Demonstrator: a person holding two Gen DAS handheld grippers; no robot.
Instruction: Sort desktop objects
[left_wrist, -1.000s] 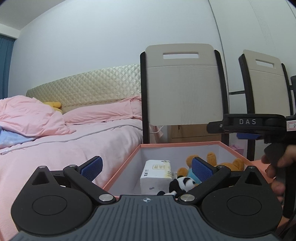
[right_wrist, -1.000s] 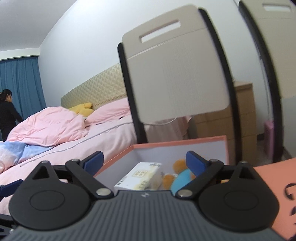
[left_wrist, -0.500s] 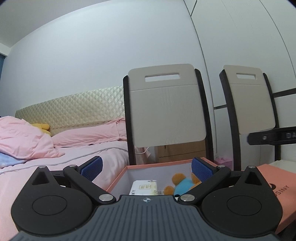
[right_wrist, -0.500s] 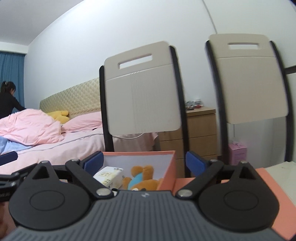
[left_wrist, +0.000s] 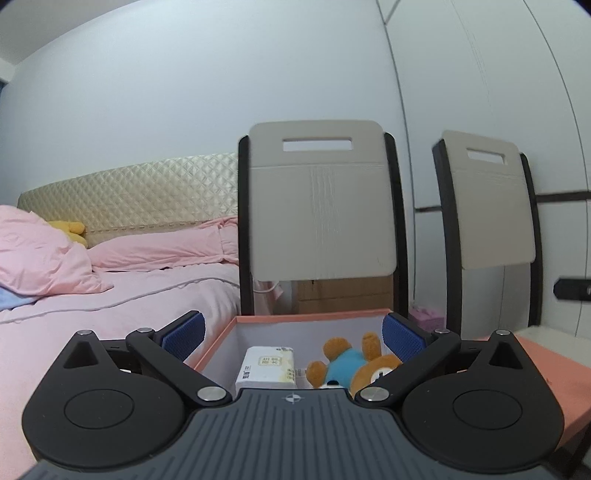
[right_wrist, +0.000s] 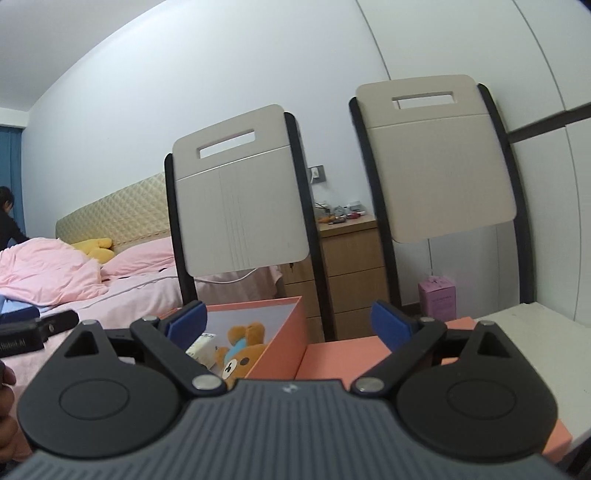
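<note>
Left gripper: its jaws are standing wide apart with nothing between the blue pads; it is hovering just in front of the open box, looking over its near rim.
Right gripper: its jaws are likewise spread wide and gripping nothing; it is hanging over the box's right wall and the lid beside it.
Salmon box: it is sitting open on the counter, white inside, with its far wall facing the chairs.
Tissue pack: it is lying flat inside the box, toward the left side.
Teddy bear: brown, in a blue top, it is lying inside the box just right of the tissue pack; in the right wrist view the teddy bear is resting against the box's right wall.
Salmon lid: it is lying flat on the counter, touching the right side of the box.
Counter: a pale bare stretch is showing at its right edge, beyond the lid.
Chairs: two beige-backed chairs are standing behind the counter's far edge.
Bed: covered in pink bedding, it is lying to the left, behind the box.
Person: someone in dark clothing is bending over the far side of the bed.
</note>
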